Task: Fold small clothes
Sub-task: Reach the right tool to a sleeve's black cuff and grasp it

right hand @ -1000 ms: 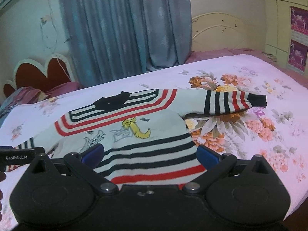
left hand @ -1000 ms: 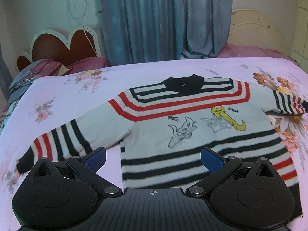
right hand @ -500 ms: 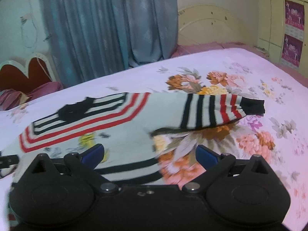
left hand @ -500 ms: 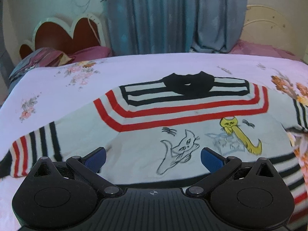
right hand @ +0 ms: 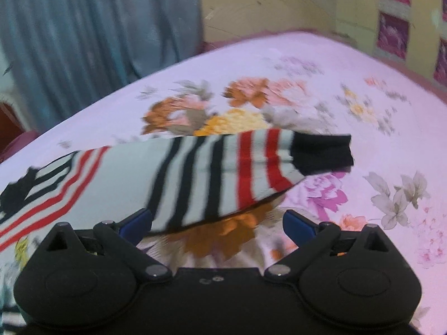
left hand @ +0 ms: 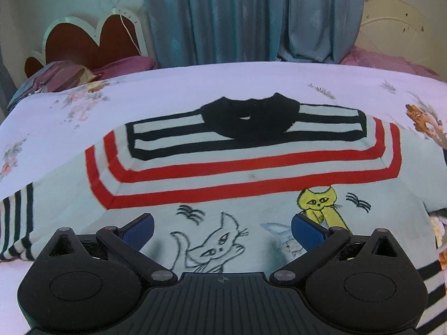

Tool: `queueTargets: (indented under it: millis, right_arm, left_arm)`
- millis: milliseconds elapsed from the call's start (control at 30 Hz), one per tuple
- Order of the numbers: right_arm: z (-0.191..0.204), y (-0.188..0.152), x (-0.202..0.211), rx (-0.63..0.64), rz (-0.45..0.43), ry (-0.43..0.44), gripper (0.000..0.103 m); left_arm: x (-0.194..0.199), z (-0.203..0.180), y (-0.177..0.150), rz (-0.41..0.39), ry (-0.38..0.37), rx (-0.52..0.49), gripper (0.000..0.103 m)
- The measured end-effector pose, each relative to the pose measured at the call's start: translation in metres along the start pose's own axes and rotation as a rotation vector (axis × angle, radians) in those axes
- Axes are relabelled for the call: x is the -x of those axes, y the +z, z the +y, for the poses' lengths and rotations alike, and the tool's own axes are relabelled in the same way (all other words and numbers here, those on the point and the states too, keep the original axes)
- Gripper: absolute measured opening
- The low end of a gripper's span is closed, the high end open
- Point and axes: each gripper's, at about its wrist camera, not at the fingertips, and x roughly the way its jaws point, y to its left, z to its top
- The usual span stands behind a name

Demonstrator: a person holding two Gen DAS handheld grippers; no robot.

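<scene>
Sweater (left hand: 251, 167) sleeve (right hand: 237, 173), lengthwise rightward, is faced nearest by the wide-open, empty right gripper (right hand: 218, 223); the left gripper (left hand: 222, 227) is likewise spread.

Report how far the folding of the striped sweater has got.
Done: the sweater lies spread flat, front up, on the floral bedsheet; no fold shows yet. In hand: nothing is gripped. The left gripper is open over the cat drawings, and the right gripper is open near the outstretched right sleeve. Left: both sleeves and the body are yet to be folded.
</scene>
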Motion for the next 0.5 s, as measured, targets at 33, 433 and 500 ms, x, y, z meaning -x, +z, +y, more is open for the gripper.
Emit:
queueTargets:
  millis: [33,433,500]
  right_arm:
    - [-0.005,0.002,-0.007,-0.016,0.007,-0.005,0.098]
    - [-0.045,0.02,-0.061,-0.231,0.066,0.003,0.053]
    - [-0.047,0.024,-0.066,-0.238,0.049,-0.009,0.043]
  left_arm:
    - [-0.002,-0.002,0.0,0.001,0.001,-0.004,0.103]
    - [-0.02,0.002,0.005,0.029,0.032,0.007,0.103]
    - [-0.022,0.006,0.005,0.031,0.032,0.011,0.103]
